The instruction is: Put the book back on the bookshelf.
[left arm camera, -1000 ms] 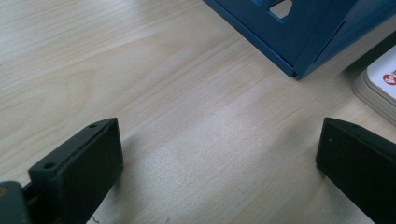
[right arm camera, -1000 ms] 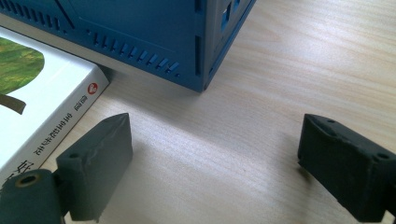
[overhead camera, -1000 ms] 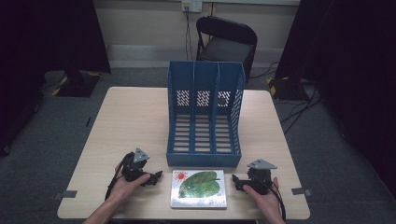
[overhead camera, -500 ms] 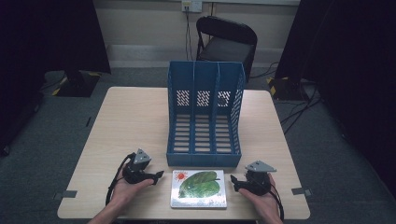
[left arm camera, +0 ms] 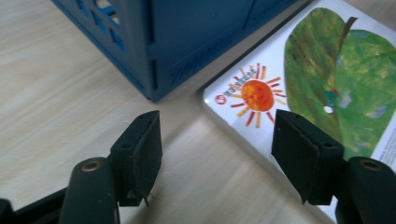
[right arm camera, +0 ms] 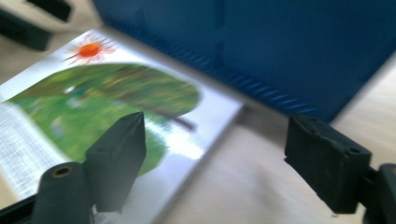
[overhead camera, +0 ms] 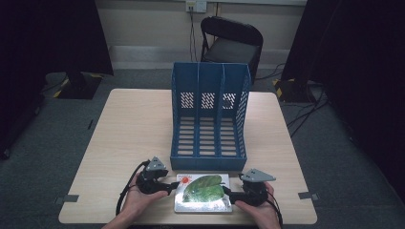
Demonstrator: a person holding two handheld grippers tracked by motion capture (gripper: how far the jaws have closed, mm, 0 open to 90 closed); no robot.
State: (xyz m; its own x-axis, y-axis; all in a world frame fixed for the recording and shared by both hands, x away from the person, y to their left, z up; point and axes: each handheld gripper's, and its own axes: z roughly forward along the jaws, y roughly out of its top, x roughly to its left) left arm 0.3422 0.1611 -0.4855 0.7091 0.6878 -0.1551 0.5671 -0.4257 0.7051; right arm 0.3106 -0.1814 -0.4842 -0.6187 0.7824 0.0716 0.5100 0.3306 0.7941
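The left gripper (overhead camera: 177,184) sits low at the near edge of the table, held in the person's left hand (overhead camera: 138,198), and its two black jaws are spread wide with nothing between them. In the left gripper view (left arm camera: 215,144) one jaw hangs over bare wood and the other hangs over the near corner of a flat white picture book with a big green leaf and a small orange sun on its cover (left arm camera: 322,79). I cannot tell if that jaw touches the book. The right gripper (overhead camera: 224,192) is on the other side of the book, held in the person's right hand (overhead camera: 260,210), and its jaws are also wide apart and hold nothing. In the right gripper view (right arm camera: 215,154), which is a bit blurry, one jaw is over the book's cover (right arm camera: 93,102) and the other is over the table beside it. The book (overhead camera: 203,192) lies flat on the pale wooden table (overhead camera: 129,129), right between the two grippers, with its sun corner toward the left gripper. Just behind the book stands a tall blue plastic file rack with three slots and small holes in its back wall (overhead camera: 209,117). The book's far edge is just beside the rack's front lip. Behind the table, on the grey floor, stands a black folding chair (overhead camera: 231,43), well apart from the rack.
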